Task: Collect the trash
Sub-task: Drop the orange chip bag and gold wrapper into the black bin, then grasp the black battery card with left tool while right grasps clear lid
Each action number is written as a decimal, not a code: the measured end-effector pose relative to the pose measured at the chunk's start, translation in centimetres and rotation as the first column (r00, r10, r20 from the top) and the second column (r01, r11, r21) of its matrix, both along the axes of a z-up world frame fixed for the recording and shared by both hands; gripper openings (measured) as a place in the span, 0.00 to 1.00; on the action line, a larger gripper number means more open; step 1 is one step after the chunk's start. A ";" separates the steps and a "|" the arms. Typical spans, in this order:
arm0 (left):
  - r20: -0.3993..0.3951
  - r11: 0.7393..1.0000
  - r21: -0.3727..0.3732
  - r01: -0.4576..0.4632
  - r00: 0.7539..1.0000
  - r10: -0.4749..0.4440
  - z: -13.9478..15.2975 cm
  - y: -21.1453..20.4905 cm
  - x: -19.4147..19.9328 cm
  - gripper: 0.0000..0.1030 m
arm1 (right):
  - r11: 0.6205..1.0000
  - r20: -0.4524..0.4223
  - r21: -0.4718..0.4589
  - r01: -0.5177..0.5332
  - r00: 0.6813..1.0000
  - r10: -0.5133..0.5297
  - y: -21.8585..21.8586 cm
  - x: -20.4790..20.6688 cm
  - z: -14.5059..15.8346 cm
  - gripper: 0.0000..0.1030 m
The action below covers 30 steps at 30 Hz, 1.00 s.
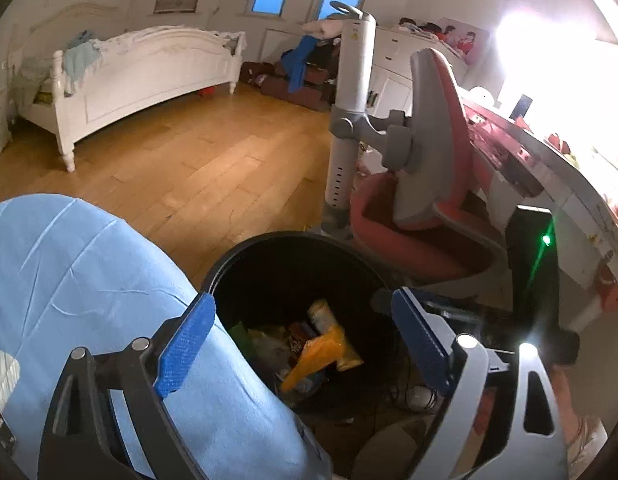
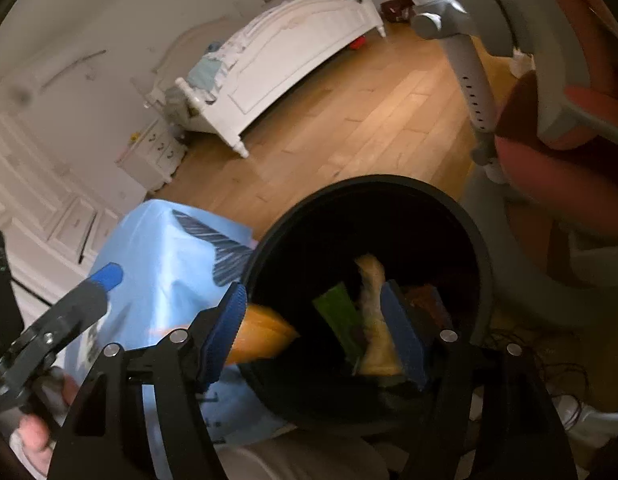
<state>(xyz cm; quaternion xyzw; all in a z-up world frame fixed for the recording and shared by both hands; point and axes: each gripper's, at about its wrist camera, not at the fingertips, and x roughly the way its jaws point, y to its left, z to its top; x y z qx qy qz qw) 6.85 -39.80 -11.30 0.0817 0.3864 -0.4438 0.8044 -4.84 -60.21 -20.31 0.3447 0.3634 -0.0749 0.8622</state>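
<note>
Both grippers (image 1: 301, 336) (image 2: 321, 332) gape above the bin's rim (image 2: 449, 196), bare floor (image 1: 197, 168) beyond.

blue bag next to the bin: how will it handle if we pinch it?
The blue bag is probably floppy: its thin sheet shows creases and folds. Its sheen suggests it may slip between fingers. Likely light, so a push would crumple it against the black bin rather than slide it.

A wood plank floor (image 1: 213, 152) carries everything. A round black bin (image 1: 237, 256) stands on it, with wrappers and other trash (image 1: 321, 344) inside. Just beside the bin is a red chair (image 1: 437, 208) on a grey base. A white bed (image 1: 149, 72) stands well apart by the far wall, a white drawer chest (image 2: 153, 156) next to its head end
</note>
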 end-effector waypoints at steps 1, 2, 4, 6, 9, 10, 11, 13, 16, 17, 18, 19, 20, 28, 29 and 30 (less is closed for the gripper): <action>0.004 1.000 0.010 -0.005 1.000 0.005 0.1 0.3 0.0 0.87 | 1.000 0.000 0.006 0.005 1.000 -0.005 -0.2 -0.1 0.0 0.68; 0.010 1.000 0.015 -0.014 1.000 0.014 0.1 0.9 0.0 0.87 | 1.000 -0.001 0.007 0.006 1.000 -0.006 -0.2 0.0 0.0 0.68; 0.015 0.999 0.016 -0.043 0.999 0.043 0.3 2.3 0.3 0.90 | 1.000 0.001 0.005 0.002 1.000 -0.002 0.1 0.4 0.2 0.68; 0.020 0.995 0.016 -0.095 0.995 0.095 0.5 4.6 0.7 0.94 | 1.000 0.007 0.003 -0.021 1.000 0.021 1.3 1.1 0.7 0.68; 0.039 0.977 0.047 -0.207 0.978 0.205 0.0 9.2 1.7 0.95 | 0.997 0.015 -0.017 -0.075 0.997 0.075 4.3 2.7 1.8 0.68; 0.036 0.970 0.057 -0.236 0.971 0.235 -0.2 10.5 2.0 0.95 | 0.996 0.015 -0.022 -0.090 0.996 0.090 4.9 3.1 2.0 0.68; 0.029 0.959 0.066 -0.277 0.961 0.276 -0.4 12.4 2.5 0.95 | 0.993 0.014 -0.030 -0.111 0.994 0.112 5.9 3.7 2.4 0.68; 0.021 0.931 0.074 -0.357 0.934 0.357 -0.8 16.1 3.4 0.95 | 0.989 0.019 -0.041 -0.142 0.990 0.143 7.6 4.7 3.1 0.75; 0.028 0.898 0.085 -0.432 0.902 0.431 -1.0 20.7 4.3 0.95 | 0.980 0.032 -0.062 -0.189 0.981 0.191 10.5 6.1 4.2 0.76; 0.030 0.889 0.091 -0.449 0.893 0.448 -1.1 22.0 4.5 0.95 | 0.975 0.034 -0.069 -0.210 0.976 0.213 11.6 6.7 4.6 0.76; 0.025 0.881 0.099 -0.462 0.887 0.462 -1.2 23.1 4.8 0.95 | 0.970 0.035 -0.075 -0.230 0.972 0.233 12.7 7.3 5.0 0.76; 0.014 0.871 0.110 -0.479 0.877 0.481 -1.6 24.5 5.2 0.95 | 0.966 0.035 -0.080 -0.244 0.968 0.248 13.5 7.7 5.3 0.76; 0.003 0.864 0.118 -0.489 0.870 0.492 -1.8 25.4 5.6 0.95 | 0.960 0.035 -0.089 -0.267 0.962 0.271 14.7 8.3 5.7 0.76; 0.047 0.876 0.195 -0.442 0.896 0.442 -2.4 25.3 5.8 0.95 | 0.911 0.016 -0.137 -0.389 0.919 0.394 21.9 12.5 7.5 0.76; 0.064 0.876 0.222 -0.428 0.903 0.425 -2.6 24.7 5.9 0.95 | 0.905 0.013 -0.144 -0.400 0.914 0.406 22.5 13.0 7.7 0.76; 0.079 0.876 0.246 -0.416 0.909 0.409 -2.7 24.1 5.9 0.95 | 0.897 0.009 -0.156 -0.415 0.907 0.421 23.2 13.5 7.8 0.76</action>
